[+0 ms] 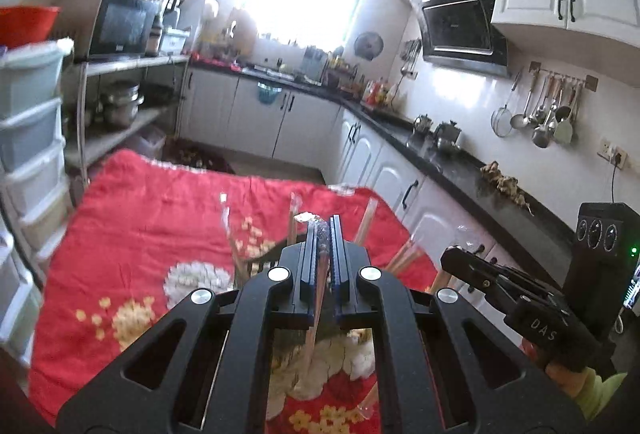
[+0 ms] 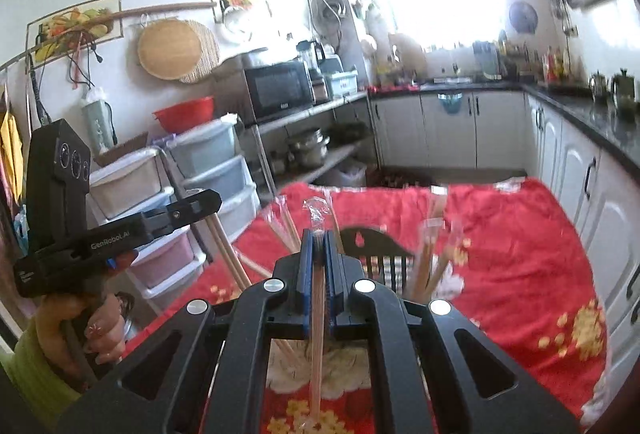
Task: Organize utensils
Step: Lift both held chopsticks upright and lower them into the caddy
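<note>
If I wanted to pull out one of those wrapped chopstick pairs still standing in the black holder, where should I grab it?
Take a wrapped pair near its upper end, coming from above. They stand leaning in the black holder with their tops fanned apart and free above the rim, while their lower ends are hidden inside. Both grippers, left and right, are already shut on a pair this way.

Two tools, left tool (image 1: 323, 230) and right tool (image 2: 319, 242), each pinch one wrapped chopstick pair (image 2: 318, 334); one holder (image 2: 378, 246).

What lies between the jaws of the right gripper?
A wrapped pair of chopsticks, clamped upright in the right gripper, its clear wrapper tip sticking out above. The right wrist view shows this.
</note>
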`<state>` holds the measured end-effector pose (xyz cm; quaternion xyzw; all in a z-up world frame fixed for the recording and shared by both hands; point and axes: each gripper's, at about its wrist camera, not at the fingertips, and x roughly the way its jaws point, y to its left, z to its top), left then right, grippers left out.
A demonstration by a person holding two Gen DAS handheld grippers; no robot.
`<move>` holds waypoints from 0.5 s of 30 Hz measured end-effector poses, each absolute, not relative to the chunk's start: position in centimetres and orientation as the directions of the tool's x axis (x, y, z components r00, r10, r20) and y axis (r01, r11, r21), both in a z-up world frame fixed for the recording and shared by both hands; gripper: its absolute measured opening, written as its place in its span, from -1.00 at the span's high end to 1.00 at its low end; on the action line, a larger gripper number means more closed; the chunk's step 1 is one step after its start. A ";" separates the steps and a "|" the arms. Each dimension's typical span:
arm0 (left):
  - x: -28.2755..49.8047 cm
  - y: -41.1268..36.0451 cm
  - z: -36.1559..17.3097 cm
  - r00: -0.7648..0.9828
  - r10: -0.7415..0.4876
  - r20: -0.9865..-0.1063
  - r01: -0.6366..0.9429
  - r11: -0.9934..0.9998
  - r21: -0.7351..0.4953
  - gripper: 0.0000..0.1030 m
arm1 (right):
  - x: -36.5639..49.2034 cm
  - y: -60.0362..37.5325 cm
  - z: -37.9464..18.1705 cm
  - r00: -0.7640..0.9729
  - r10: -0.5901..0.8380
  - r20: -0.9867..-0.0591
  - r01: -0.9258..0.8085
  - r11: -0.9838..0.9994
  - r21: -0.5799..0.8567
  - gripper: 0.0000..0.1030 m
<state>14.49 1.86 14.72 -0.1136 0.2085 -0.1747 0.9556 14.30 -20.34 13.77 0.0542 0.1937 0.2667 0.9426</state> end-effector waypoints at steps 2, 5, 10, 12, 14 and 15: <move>14.6 1.7 15.4 0.857 -0.383 -0.344 0.293 0.913 -0.285 0.95 | 14.2 -20.1 14.4 0.789 0.523 -0.322 -0.485 0.853 0.196 0.89; 14.8 1.3 16.5 0.864 -0.382 -0.328 0.301 0.914 -0.271 0.95 | 14.4 -19.9 15.5 0.800 0.520 -0.300 -0.489 0.854 0.177 0.89; 15.2 0.9 18.0 0.875 -0.383 -0.296 0.312 0.914 -0.260 0.95 | 14.8 -19.6 17.0 0.816 0.518 -0.258 -0.496 0.856 0.149 0.89; 15.4 0.7 18.8 0.881 -0.380 -0.282 0.316 0.916 -0.249 0.95 | 15.0 -19.4 17.6 0.821 0.517 -0.241 -0.498 0.856 0.138 0.89; 15.4 0.6 19.2 0.886 -0.376 -0.271 0.317 0.918 -0.238 0.95 | 15.0 -19.3 18.2 0.825 0.519 -0.223 -0.502 0.855 0.128 0.89; 15.4 0.6 19.6 0.888 -0.375 -0.265 0.318 0.919 -0.234 0.95 | 15.1 -19.2 18.6 0.830 0.516 -0.214 -0.502 0.857 0.120 0.89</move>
